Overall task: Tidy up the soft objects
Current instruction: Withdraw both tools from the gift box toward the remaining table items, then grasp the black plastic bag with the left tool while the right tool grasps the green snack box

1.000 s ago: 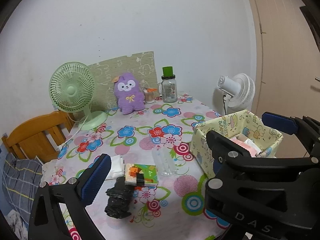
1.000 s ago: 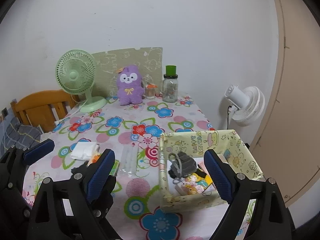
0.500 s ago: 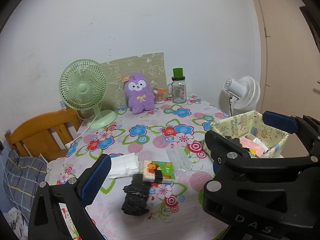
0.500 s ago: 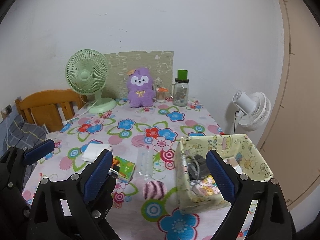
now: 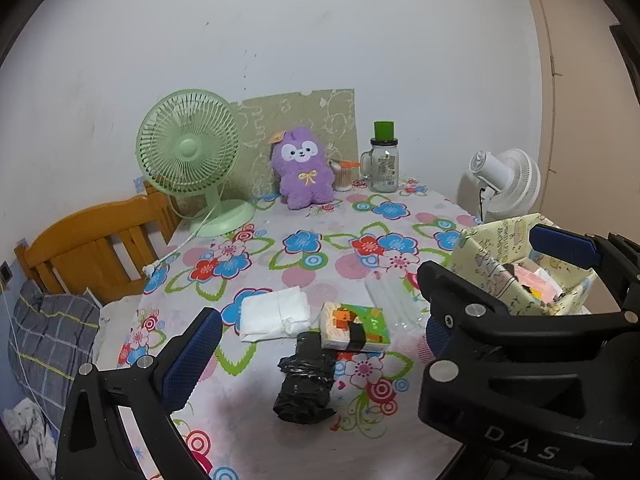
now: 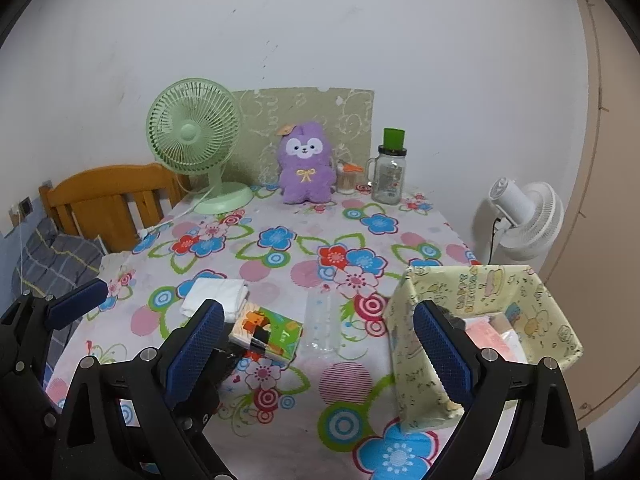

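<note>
Left wrist view: the left gripper (image 5: 320, 340) hangs wide open over the near part of the table (image 5: 328, 248), with nothing between its pads. Straight ahead, between and just below the fingers, lies a black bundle (image 5: 306, 380), a crumpled, glossy roll that looks like bagged plastic. Its long axis runs away from the camera, roughly in line with the fingers, so the jaws would close across its short side. Its far end touches a tissue pack (image 5: 354, 326), green and orange with a black band, lying flat. Just left of the pack is a folded white cloth (image 5: 276, 312), soft and a little rumpled. A clear packet (image 5: 390, 296), hard to make out, lies right of the pack. The bin (image 5: 488, 252), yellow and printed, sits at the right edge behind the right gripper's frame and already holds pink and white items.

Right wrist view: the right gripper (image 6: 320, 348) is also fully spread and empty. Here the pack (image 6: 270, 330) lies ahead and slightly left of centre, the cloth (image 6: 216, 294) beyond it to the left, the clear packet (image 6: 322, 324) nearly dead ahead. The bin (image 6: 472, 288) stands close on the right, its open top below the right finger. The bundle is mostly hidden behind the left finger.

The left gripper appears nearer the bundle and cloth; the right is nearer the bin. A likely next pick is the bundle, taken by the left.
</note>
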The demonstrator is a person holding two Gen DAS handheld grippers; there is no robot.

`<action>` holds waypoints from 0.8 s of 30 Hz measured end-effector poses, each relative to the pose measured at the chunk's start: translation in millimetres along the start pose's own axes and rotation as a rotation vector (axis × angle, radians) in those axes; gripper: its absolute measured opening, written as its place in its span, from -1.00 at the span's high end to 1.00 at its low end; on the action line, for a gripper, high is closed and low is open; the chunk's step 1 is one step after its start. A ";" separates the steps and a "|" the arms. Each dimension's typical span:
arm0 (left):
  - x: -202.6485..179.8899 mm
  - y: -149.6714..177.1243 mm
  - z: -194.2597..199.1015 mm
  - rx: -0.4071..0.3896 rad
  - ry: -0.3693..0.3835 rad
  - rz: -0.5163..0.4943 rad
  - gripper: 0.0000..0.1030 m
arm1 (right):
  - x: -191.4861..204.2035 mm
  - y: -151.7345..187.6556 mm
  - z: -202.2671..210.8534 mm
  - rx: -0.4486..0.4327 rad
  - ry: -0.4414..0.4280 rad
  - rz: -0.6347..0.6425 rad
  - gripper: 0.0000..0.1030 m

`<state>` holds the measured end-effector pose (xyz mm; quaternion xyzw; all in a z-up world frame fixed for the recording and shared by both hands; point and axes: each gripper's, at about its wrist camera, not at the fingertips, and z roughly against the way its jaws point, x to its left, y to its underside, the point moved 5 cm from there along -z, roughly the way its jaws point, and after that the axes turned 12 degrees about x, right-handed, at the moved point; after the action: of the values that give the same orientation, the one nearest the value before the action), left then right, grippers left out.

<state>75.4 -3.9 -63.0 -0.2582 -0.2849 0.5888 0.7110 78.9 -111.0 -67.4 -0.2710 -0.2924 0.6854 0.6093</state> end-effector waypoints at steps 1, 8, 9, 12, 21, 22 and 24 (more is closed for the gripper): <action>1.5 0.2 -1.8 0.004 0.000 0.002 -0.99 | 1.8 0.1 -2.7 0.003 0.000 0.002 -0.89; 16.3 4.9 -19.4 0.038 -0.002 0.021 -0.99 | 10.4 2.8 -21.9 0.029 -0.008 0.000 -0.89; 18.5 5.8 -22.6 0.043 -0.001 0.024 -0.99 | 10.9 3.1 -24.7 0.033 -0.011 -0.003 -0.89; 23.5 8.4 -32.5 0.065 0.000 0.033 -0.99 | 13.2 4.3 -35.3 0.049 -0.017 -0.006 -0.89; 35.1 17.2 -62.2 0.132 0.010 0.070 -0.99 | 23.5 5.8 -67.3 0.102 -0.021 0.028 -0.89; 36.1 18.0 -65.0 0.138 0.008 0.071 -0.99 | 24.4 6.2 -70.0 0.106 -0.022 0.030 -0.89; 37.4 19.3 -69.4 0.147 0.005 0.070 -0.99 | 26.0 7.3 -77.2 0.118 -0.028 0.030 -0.89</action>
<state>116.7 34.1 -121.7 -0.2168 -0.2298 0.6320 0.7076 127.3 -80.3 -125.8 -0.2292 -0.2561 0.7142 0.6098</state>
